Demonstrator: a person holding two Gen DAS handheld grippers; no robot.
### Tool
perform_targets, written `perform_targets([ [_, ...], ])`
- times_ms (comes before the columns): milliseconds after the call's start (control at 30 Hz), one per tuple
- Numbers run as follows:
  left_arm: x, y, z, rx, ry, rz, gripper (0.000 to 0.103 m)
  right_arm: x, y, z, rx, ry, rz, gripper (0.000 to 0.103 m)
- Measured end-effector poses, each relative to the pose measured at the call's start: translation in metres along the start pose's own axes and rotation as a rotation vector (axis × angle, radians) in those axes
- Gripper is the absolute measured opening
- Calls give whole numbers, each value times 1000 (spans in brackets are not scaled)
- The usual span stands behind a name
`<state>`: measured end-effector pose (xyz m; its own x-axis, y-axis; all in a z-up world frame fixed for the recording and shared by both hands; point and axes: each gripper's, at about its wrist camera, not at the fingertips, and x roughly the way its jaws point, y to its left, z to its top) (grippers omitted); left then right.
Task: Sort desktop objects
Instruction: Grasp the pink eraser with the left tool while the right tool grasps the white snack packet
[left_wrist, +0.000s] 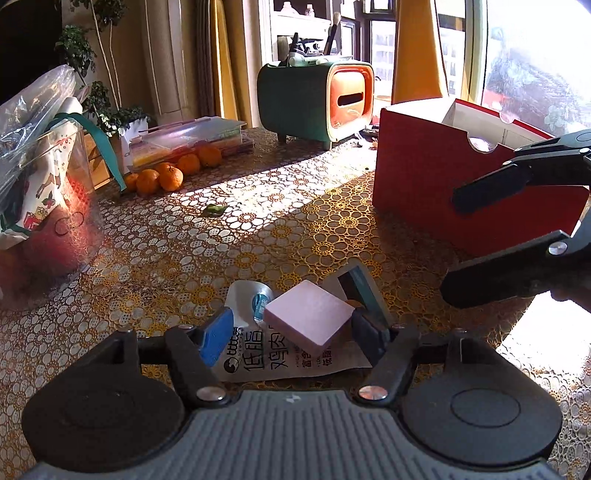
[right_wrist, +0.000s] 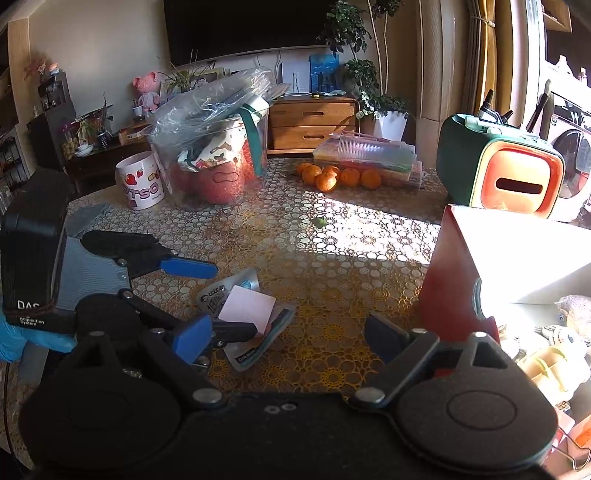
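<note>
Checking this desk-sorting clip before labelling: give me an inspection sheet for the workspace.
Surface: table under a floral lace-pattern cover, part sunlit.
Job's things: pink block lying on a printed food pouch beside a card-like item; open red box already holds small things.
Clutter: oranges, strawberry mug, clear bin stuffed with bags, flat plastic cases, green-and-orange desk organiser.
Grippers: left gripper straddles the pink block, whether its pads touch it is unclear; right gripper open, holding nothing.
Cables: nothing seen.
Surroundings: dark television, wooden drawers, potted plants, bright window.
</note>
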<state>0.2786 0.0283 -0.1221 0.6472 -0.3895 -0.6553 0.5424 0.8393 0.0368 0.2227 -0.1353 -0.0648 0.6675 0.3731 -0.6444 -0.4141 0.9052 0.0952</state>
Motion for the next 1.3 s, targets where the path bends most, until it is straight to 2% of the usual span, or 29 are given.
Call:
perform_targets([
  [100,1,-1,-1,7,-16,-6,66,4,-4,-2,8,10,1,90],
  [233,1,1,0,-11,-28,-14,53,7,-6,-4,16,17,4,90],
  [300,-2,0,0,-4,-35,-10,50,9,-6,-5,18,21,5,90],
  [433,-6,-2,-3,-8,-53,11,49,14,-6,-7,17,28,3,90],
  [533,-12,2,-6,-55,-76,34,48,19,-6,-6,14,38,4,88],
  [933,-41,36,-22,-162,-120,154,48,56,10,0,-35,71,25,82],
  [1300,-45,48,-26,-196,-130,178,47,97,22,3,-75,84,46,80],
])
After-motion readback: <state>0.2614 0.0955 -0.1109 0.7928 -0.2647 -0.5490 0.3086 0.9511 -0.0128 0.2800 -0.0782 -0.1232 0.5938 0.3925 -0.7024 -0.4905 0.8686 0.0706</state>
